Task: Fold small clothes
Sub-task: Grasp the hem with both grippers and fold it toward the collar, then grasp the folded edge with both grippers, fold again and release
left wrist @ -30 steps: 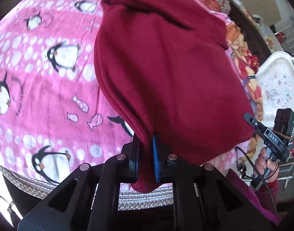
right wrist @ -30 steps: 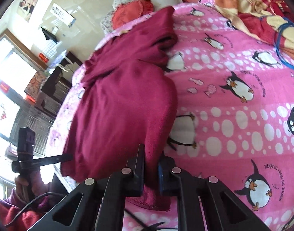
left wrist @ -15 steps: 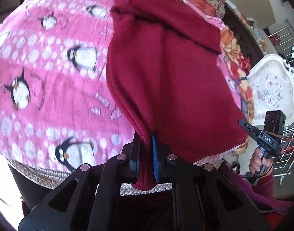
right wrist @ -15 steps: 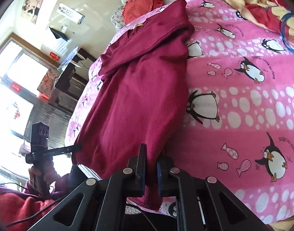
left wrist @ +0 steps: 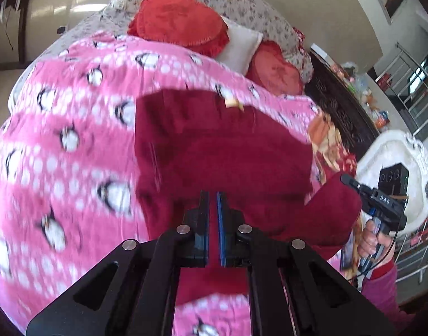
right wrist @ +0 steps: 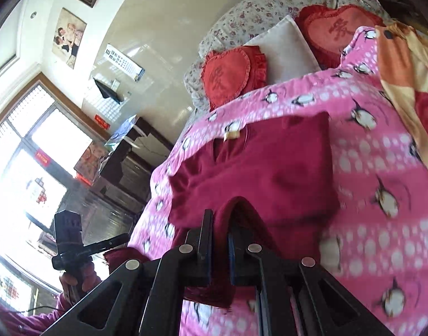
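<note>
Where it lies: maroon garment (left wrist: pixel 225 151) on the penguin blanket (left wrist: pixel 73 140), collar tag (right wrist: pixel 232 135) toward the heart cushions (right wrist: pixel 230 75).
Long axis: cannot tell; near half doubled up.
Left gripper (left wrist: pixel 213 196): narrow gap, fabric between the pads.
Right gripper (right wrist: pixel 221 218): clamps a raised fold.
Obscured: sleeves hidden; blanket blurred.

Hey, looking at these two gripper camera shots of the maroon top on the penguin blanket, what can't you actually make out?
- Left wrist view: whether the left hand-held gripper pinches the maroon top; cloth fills the narrow gap.
- Left wrist view: penguin blanket print, smeared by motion blur.
- Right wrist view: the top's near hem, hidden behind the right hand-held gripper, shut on a raised fold.
- Both views: the pale neck label, too small to read.
</note>
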{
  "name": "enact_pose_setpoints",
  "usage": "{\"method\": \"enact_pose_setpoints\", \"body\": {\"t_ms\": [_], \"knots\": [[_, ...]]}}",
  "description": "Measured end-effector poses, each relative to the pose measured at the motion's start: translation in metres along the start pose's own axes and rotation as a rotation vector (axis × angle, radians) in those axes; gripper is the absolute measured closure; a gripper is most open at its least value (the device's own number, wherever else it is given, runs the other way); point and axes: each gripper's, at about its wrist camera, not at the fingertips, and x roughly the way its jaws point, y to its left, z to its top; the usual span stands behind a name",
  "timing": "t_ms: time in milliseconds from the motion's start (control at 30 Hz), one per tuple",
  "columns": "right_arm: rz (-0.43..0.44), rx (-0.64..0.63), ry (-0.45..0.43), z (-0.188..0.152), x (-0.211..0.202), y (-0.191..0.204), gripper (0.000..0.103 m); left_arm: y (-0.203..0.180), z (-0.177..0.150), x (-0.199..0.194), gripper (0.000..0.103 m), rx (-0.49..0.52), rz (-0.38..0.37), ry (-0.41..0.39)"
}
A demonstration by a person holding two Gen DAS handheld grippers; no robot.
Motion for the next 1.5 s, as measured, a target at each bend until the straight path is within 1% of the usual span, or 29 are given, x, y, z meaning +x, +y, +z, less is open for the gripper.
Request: {"method": "enact_pose_setpoints", "body": {"t_ms": [100,133,200,267,300,333,367,400,433,467,500,533,567,600,667,700,767,833,900,933,967,1000,1033,1067,1167,1300,1400,1433,1500], "knots": [[-0.001,0.036,-0.01,0.03,0.019,-0.014,0.096,0.009,0.029,0.02,0.099,-0.017,0.025,-0.012],[-0.007,0.043,-0.014,0.039,0.026,-0.018,0.096,0.011,0.036,0.024,0.099,-0.027,0.008,-0.007],[-0.047,0.048,-0.022,0.056,0.04,-0.025,0.096,0.014,0.043,0.027,0.099,-0.044,-0.043,0.005],[-0.064,0.061,-0.027,0.07,0.05,-0.033,0.096,0.014,0.041,0.023,0.098,-0.035,-0.05,0.011],[-0.065,0.068,-0.028,0.075,0.053,-0.037,0.096,0.013,0.038,0.02,0.095,-0.022,-0.046,0.014],[-0.065,0.068,-0.026,0.08,0.058,-0.04,0.096,0.013,0.031,0.016,0.082,0.0,-0.049,0.025],[-0.071,0.064,-0.024,0.083,0.061,-0.04,0.096,0.013,0.025,0.012,0.06,0.014,-0.05,0.039],[-0.078,0.059,-0.021,0.084,0.063,-0.039,0.096,0.014,0.018,0.009,0.047,0.021,-0.05,0.048],[-0.078,0.052,-0.022,0.084,0.063,-0.037,0.096,0.018,0.009,0.006,0.031,0.019,-0.055,0.051],[-0.075,0.043,-0.022,0.082,0.062,-0.034,0.095,0.02,0.001,0.004,0.026,0.012,-0.058,0.051],[-0.078,0.03,-0.022,0.078,0.061,-0.032,0.089,0.025,-0.007,0.005,0.025,0.004,-0.054,0.065],[-0.104,0.008,-0.019,0.073,0.06,-0.029,0.079,0.029,-0.014,0.008,0.025,0.004,-0.034,0.088],[-0.139,-0.023,-0.009,0.067,0.062,-0.025,0.05,0.032,-0.019,0.013,0.025,0.01,-0.01,0.106],[-0.159,-0.054,-0.001,0.059,0.063,-0.022,0.033,0.034,-0.024,0.019,0.025,0.018,0.01,0.116],[-0.189,-0.146,0.049,0.043,0.073,-0.014,0.033,0.039,-0.032,0.033,0.025,0.013,0.034,0.141],[-0.227,-0.198,0.089,0.036,0.081,-0.009,0.033,0.039,-0.034,0.039,0.025,0.009,0.022,0.148],[-0.267,-0.271,0.126,0.025,0.091,-0.006,0.033,0.038,-0.035,0.049,0.025,0.006,-0.016,0.146],[-0.32,-0.321,0.133,0.022,0.102,-0.007,0.033,0.033,-0.035,0.061,0.025,0.023,-0.045,0.156],[-0.327,-0.325,0.122,0.024,0.109,-0.011,0.033,0.03,-0.035,0.076,0.025,0.031,-0.038,0.175],[-0.31,-0.311,0.124,0.025,0.115,-0.015,0.033,0.029,-0.036,0.081,0.026,0.028,-0.026,0.184],[-0.301,-0.298,0.132,0.026,0.119,-0.017,0.045,0.028,-0.037,0.088,0.032,0.034,-0.02,0.209],[-0.299,-0.285,0.146,0.026,0.124,-0.02,0.071,0.025,-0.037,0.092,0.043,0.049,-0.011,0.232],[-0.308,-0.278,0.15,0.026,0.126,-0.02,0.082,0.02,-0.038,0.094,0.076,0.078,0.012,0.25],[-0.296,-0.269,0.139,0.026,0.123,-0.018,0.09,0.017,-0.037,0.094,0.092,0.098,0.028,0.255],[-0.274,-0.269,0.059,0.033,0.099,-0.007,0.092,0.01,-0.023,0.074,0.095,0.137,0.018,0.189],[-0.279,-0.266,-0.038,0.054,0.07,0.002,0.092,0.009,0.019,0.055,0.095,0.158,0.063,0.056],[-0.336,-0.217,-0.065,0.072,0.067,-0.005,0.092,0.015,0.053,0.065,0.095,0.132,0.099,-0.001],[-0.359,-0.186,-0.07,0.077,0.071,-0.012,0.092,0.016,0.064,0.074,0.095,0.136,0.129,-0.022],[-0.402,-0.165,-0.078,0.082,0.082,-0.022,0.092,0.018,0.077,0.088,0.096,0.127,0.154,-0.045]]}}
